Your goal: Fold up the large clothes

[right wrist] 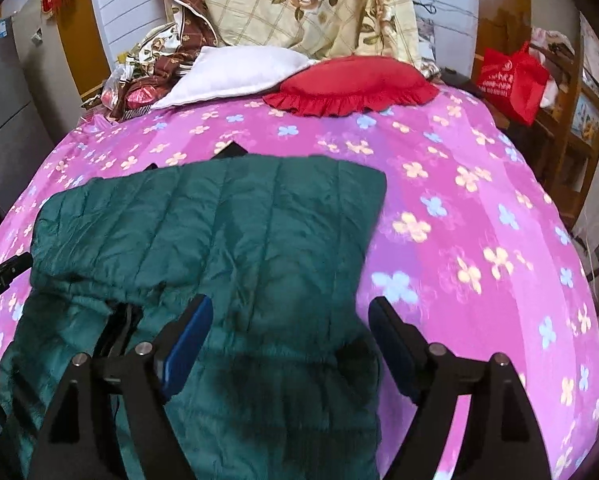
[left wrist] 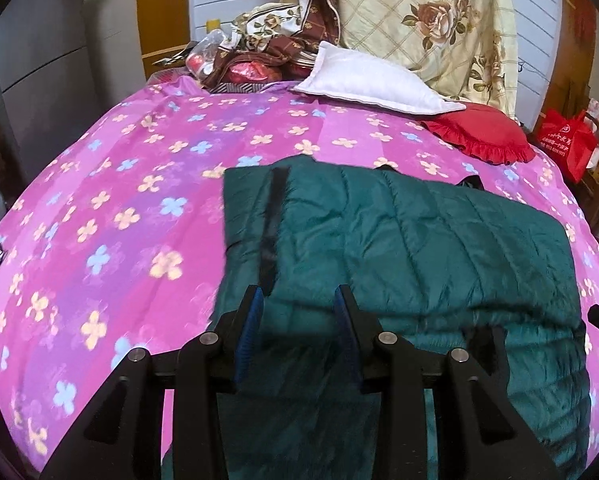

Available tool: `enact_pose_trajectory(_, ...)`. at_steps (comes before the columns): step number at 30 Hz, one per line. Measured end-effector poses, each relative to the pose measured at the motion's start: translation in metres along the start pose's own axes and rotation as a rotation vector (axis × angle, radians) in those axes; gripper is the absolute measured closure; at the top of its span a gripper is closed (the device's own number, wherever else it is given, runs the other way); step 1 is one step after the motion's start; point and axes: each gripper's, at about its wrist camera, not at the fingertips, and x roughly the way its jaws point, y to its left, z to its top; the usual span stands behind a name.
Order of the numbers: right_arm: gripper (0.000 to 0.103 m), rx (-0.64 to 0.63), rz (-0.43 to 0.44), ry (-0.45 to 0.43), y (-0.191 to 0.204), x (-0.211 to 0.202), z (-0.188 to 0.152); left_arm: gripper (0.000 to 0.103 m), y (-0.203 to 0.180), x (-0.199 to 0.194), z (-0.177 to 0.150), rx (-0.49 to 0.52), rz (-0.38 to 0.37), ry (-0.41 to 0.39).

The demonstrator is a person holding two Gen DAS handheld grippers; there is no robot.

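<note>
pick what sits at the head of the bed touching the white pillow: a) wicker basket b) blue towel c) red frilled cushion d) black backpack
c: the red frilled cushion lies against the white pillow at the far end of the bed, beyond the green jacket.

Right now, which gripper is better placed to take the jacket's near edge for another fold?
Probably the left gripper: its narrow jaws straddle the jacket. The right gripper stands wide open.

Dark green quilted jacket point(left wrist: 399, 240) point(right wrist: 219, 220): folded over, lying flat on pink flowered bedsheet point(left wrist: 119, 200), near edge.
</note>
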Motion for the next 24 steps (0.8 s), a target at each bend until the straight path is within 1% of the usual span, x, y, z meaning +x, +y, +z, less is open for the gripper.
enact_pose_trajectory(2,0.020,0.011,0.017,0.009,0.000,-0.005,-0.008,0.084,0.005,-0.008,-0.005,-0.004,0.006,-0.003)
enact_pose_trajectory(13,0.020,-0.029,0.005,0.035,0.003,-0.037,-0.047,0.084,0.021,-0.044,-0.041,0.039,0.038,0.010)
enact_pose_trajectory(16,0.020,-0.041,0.000,0.049,0.003,-0.044,-0.059,0.084,0.027,-0.050,-0.052,0.039,0.041,0.025)
enact_pose_trajectory(24,0.020,-0.032,0.023,0.076,0.001,-0.055,-0.090,0.084,0.045,-0.067,-0.082,0.036,0.058,0.051)
